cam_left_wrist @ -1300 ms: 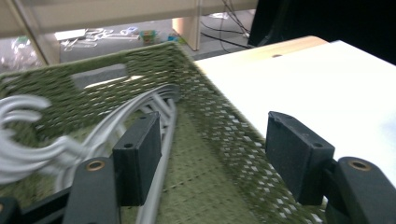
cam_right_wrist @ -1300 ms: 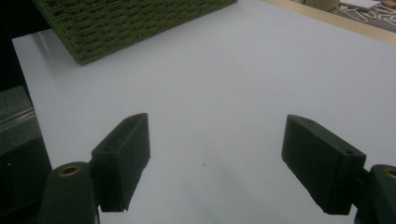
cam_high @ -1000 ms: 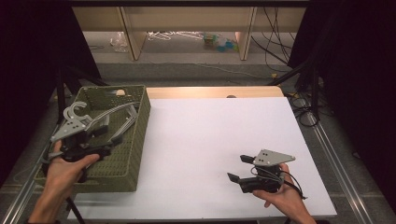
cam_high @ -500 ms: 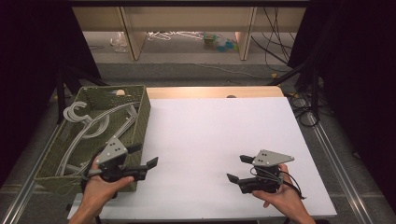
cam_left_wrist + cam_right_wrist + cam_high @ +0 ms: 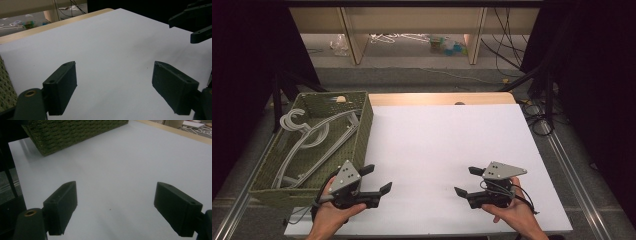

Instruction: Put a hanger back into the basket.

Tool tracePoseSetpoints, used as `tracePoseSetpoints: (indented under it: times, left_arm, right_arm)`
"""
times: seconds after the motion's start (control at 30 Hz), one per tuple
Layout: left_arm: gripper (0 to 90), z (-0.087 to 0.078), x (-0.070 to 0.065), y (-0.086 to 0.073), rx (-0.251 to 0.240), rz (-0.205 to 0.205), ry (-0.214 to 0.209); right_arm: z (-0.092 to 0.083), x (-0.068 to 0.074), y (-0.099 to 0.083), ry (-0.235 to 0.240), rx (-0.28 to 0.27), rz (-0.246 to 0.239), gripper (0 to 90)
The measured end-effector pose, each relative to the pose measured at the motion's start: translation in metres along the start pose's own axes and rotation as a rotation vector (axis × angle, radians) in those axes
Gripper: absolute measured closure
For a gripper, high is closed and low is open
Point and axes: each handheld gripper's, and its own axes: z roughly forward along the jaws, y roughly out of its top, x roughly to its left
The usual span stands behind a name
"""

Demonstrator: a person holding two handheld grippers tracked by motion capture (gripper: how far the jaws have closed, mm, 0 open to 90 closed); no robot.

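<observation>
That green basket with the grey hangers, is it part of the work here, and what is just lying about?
Part of the job:
- green woven basket at the table's left edge
- grey hangers lying inside it
- left hand-held gripper, jaws apart, nothing between them
- right hand-held gripper, jaws apart, nothing between them
- white table

Just lying about:
- clutter on the floor beyond the table
- cables at the right

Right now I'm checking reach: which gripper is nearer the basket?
Left. The left gripper sits just beside the basket's near corner; the right gripper rests across the table, well apart.
</observation>
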Motion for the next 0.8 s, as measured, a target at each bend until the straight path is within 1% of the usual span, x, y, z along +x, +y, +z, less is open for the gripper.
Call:
tracePoseSetpoints:
  times: [0.07, 0.1, 0.13, 0.2, 0.23, 0.27, 0.3, 0.33, 0.4, 0.43, 0.5, 0.53, 0.57, 0.6, 0.63, 0.67, 0.7, 0.77, 0.8]
  left_arm:
    - [19.9, 0.001, 0.000, -0.005, -0.019, -0.001, -0.003]
    - [19.9, 0.001, -0.001, -0.007, -0.013, 0.003, 0.002]
    - [19.7, 0.001, -0.002, -0.009, -0.015, 0.004, -0.003]
    - [18.9, 0.001, -0.003, -0.012, -0.019, -0.011, -0.017]
    - [19.2, 0.000, -0.005, -0.012, -0.017, -0.013, -0.012]
    - [19.4, 0.000, -0.005, -0.013, -0.020, -0.007, -0.017]
    - [19.4, -0.001, -0.006, -0.013, -0.024, -0.005, -0.012]
    - [19.4, -0.001, -0.005, -0.014, -0.037, -0.014, -0.018]
    - [19.4, -0.002, -0.005, -0.015, -0.036, -0.018, -0.015]
    - [19.3, -0.001, -0.005, -0.015, -0.040, -0.018, -0.014]
    - [19.4, 0.000, -0.005, -0.016, -0.029, -0.017, -0.001]
    - [19.4, 0.001, -0.004, -0.015, -0.025, 0.004, -0.012]
    - [19.4, 0.001, -0.005, -0.016, -0.022, -0.007, -0.013]
    - [19.3, 0.003, -0.005, -0.016, -0.029, -0.006, -0.019]
    - [19.3, 0.002, -0.005, -0.016, -0.019, -0.004, -0.011]
    - [19.3, 0.002, -0.005, -0.016, -0.021, -0.005, -0.014]
    - [19.3, 0.002, -0.005, -0.016, -0.023, -0.005, -0.015]
    - [19.3, 0.002, -0.005, -0.016, -0.023, -0.003, -0.012]
    - [19.2, 0.002, -0.004, -0.016, -0.021, 0.007, -0.015]
  right_arm:
    - [0.000, 0.001, -0.001, 0.015, -0.002, 0.010, 19.2]
    - [0.000, 0.002, -0.002, 0.016, -0.004, 0.017, 19.1]
    - [-0.001, 0.002, -0.002, 0.013, -0.007, 0.010, 18.8]
    - [-0.002, 0.005, -0.003, 0.018, -0.003, 0.013, 18.4]
    - [-0.003, 0.007, -0.005, 0.022, -0.007, 0.010, 18.3]
    - [-0.004, 0.008, -0.005, 0.022, -0.017, 0.010, 18.2]
    - [-0.005, 0.008, -0.006, 0.015, -0.014, 0.007, 18.1]
    - [-0.007, 0.010, -0.008, 0.015, -0.014, 0.013, 18.0]
    - [-0.010, 0.012, -0.010, 0.010, -0.011, 0.017, 17.8]
    - [-0.011, 0.013, -0.011, 0.008, -0.020, 0.013, 17.7]
    - [-0.012, 0.013, -0.013, 0.006, -0.024, 0.008, 17.6]
    - [-0.013, 0.013, -0.013, 0.003, -0.024, 0.009, 17.6]
    - [-0.012, 0.013, -0.013, 0.001, -0.020, 0.013, 17.6]
    - [-0.011, 0.013, -0.013, -0.001, -0.023, 0.011, 17.7]
    - [-0.011, 0.012, -0.013, -0.006, -0.024, 0.005, 17.7]
    - [-0.010, 0.011, -0.013, -0.009, -0.029, 0.005, 17.6]
    - [-0.010, 0.011, -0.013, -0.010, -0.024, 0.016, 17.6]
    - [-0.010, 0.011, -0.013, -0.017, -0.034, 0.020, 17.7]
    - [-0.011, 0.011, -0.013, -0.021, -0.038, 0.022, 17.6]
